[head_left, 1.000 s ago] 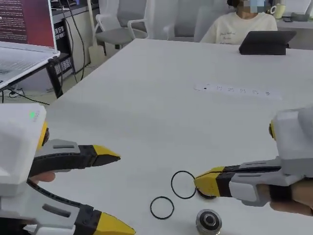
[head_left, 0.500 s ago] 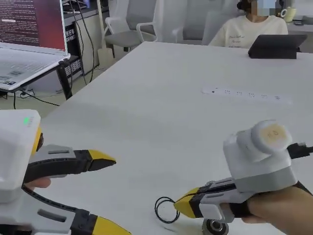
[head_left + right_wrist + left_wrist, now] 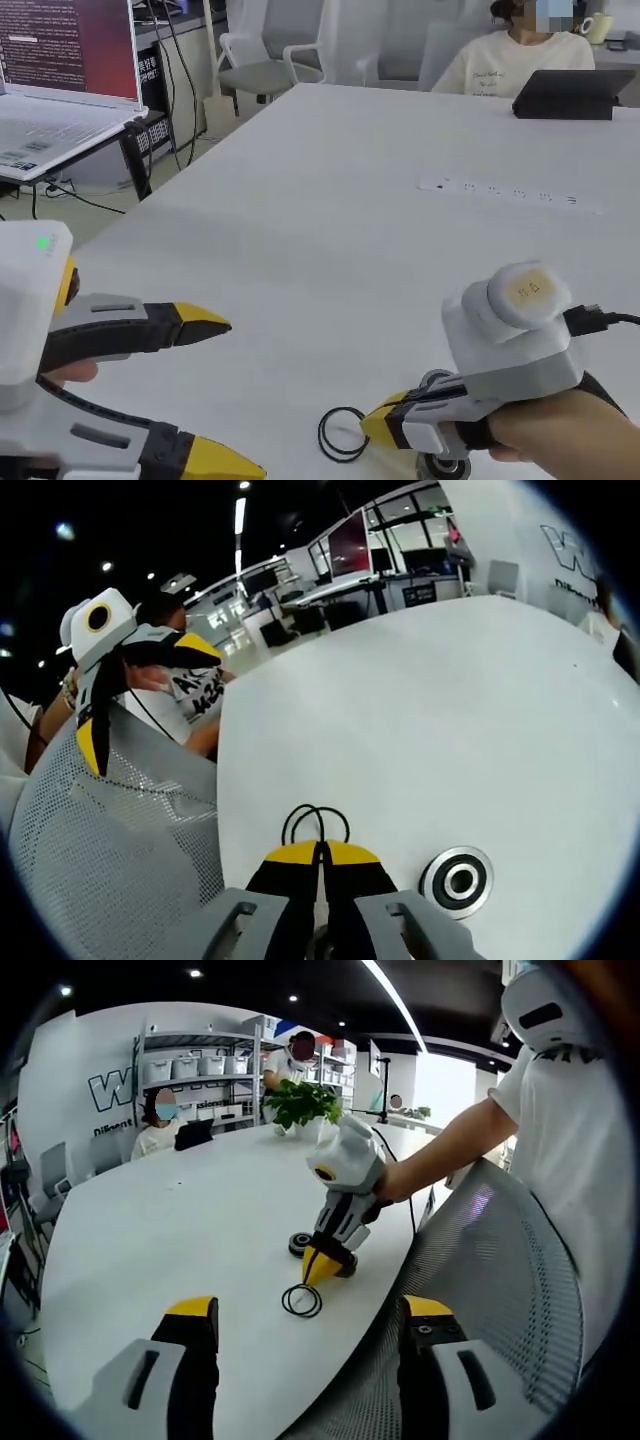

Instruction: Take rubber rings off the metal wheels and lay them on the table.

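The white tabletop [image 3: 330, 200] runs far back to a seated person [image 3: 515, 60] whose lower half it cuts off. An open laptop [image 3: 60, 90] stands off its left side, cropped by the picture's edge. The left gripper [image 3: 225, 395] hangs over the near left corner with its jaws spread wide apart and nothing between them; its body runs out of the head view. The right gripper [image 3: 378, 422] comes in low from the right, its jaws pressed together into a single yellow point just above the tabletop. One metal wheel [image 3: 458, 880] lies flat just to the right of those jaws in the right gripper view, well clear of them. A second metal wheel [image 3: 437, 466] sits under the gripper's body, mostly covered by it and cut off at the bottom of the head view. The rubber rings [image 3: 340, 433], two thin black loops overlapping each other, lie flat on the tabletop right at the closed tips. Their near edges slip behind the yellow tips, so whether the jaws pinch a loop or merely touch it cannot be made out.
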Demonstrator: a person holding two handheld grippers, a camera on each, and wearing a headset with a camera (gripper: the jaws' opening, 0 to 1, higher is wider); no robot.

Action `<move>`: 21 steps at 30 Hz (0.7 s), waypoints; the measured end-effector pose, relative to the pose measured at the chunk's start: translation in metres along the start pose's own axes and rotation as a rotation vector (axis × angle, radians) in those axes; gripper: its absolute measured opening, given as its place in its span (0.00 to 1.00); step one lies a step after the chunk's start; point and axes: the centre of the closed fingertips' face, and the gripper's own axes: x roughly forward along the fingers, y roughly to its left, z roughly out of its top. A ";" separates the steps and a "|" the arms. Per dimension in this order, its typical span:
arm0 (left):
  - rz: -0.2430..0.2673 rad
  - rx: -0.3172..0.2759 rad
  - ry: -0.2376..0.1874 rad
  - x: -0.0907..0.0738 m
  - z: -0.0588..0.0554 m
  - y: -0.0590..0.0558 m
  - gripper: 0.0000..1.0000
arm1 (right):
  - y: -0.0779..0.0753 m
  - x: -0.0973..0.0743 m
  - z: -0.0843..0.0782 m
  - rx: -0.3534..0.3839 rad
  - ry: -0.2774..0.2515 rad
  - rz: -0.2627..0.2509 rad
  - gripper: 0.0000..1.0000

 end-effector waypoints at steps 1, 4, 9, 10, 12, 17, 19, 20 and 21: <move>0.000 0.000 0.000 0.000 0.000 0.000 0.71 | -0.001 0.000 0.000 -0.004 -0.002 -0.004 0.00; 0.002 0.000 0.000 0.000 0.000 0.000 0.71 | -0.003 -0.001 0.001 -0.014 -0.005 -0.019 0.01; 0.004 -0.002 0.001 -0.001 0.000 0.001 0.71 | -0.006 -0.004 0.000 -0.021 -0.002 -0.027 0.03; 0.005 -0.002 0.001 -0.001 -0.001 0.001 0.71 | -0.006 -0.005 0.000 -0.023 -0.002 -0.029 0.03; 0.006 -0.001 0.002 -0.002 -0.001 0.002 0.71 | -0.005 -0.009 0.002 -0.028 -0.007 -0.030 0.03; 0.007 -0.002 0.004 -0.002 -0.001 0.003 0.70 | -0.005 -0.017 0.006 -0.031 -0.024 -0.032 0.03; 0.006 -0.003 0.006 -0.002 -0.002 0.003 0.70 | -0.004 -0.020 0.008 -0.031 -0.033 -0.033 0.04; 0.005 -0.003 0.008 -0.002 -0.002 0.003 0.70 | -0.003 -0.023 0.010 -0.032 -0.039 -0.032 0.04; 0.005 -0.003 0.008 -0.002 -0.002 0.003 0.70 | -0.002 -0.024 0.011 -0.035 -0.042 -0.031 0.04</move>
